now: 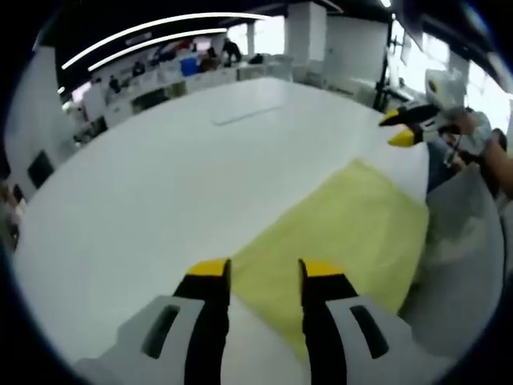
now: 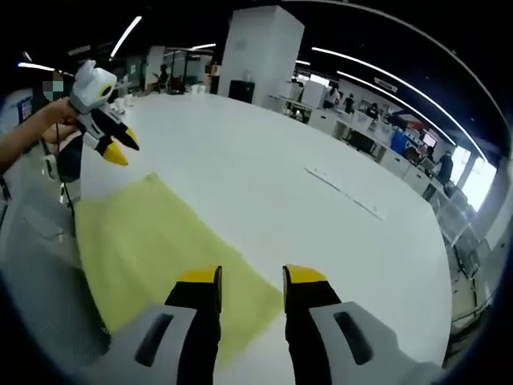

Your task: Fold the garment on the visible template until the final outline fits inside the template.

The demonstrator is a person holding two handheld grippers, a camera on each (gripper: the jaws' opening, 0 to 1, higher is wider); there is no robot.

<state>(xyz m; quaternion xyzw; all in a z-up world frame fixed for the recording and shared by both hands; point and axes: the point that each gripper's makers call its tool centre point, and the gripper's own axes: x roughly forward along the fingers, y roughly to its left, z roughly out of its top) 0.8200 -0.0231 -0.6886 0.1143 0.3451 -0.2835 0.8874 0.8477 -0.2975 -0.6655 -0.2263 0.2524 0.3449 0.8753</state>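
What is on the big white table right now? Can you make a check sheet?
Surface: white table, broad and bare around the cloth.
Job's things: yellow garment lying flat near the table edge; template not distinguishable.
Clutter: nothing seen.
Grippers: left gripper open above the garment's edge; right gripper open over the garment's other end.
Cables: nothing seen.
Surroundings: open office with a white pillar, ceiling strip lights and distant desks.

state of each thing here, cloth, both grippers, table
cloth: yellow, spread flat on the table, not gripped
left hand-held gripper: open, over the cloth's edge, holding nothing
right hand-held gripper: open, over the cloth's edge, holding nothing
table: white, with the cloth near one edge
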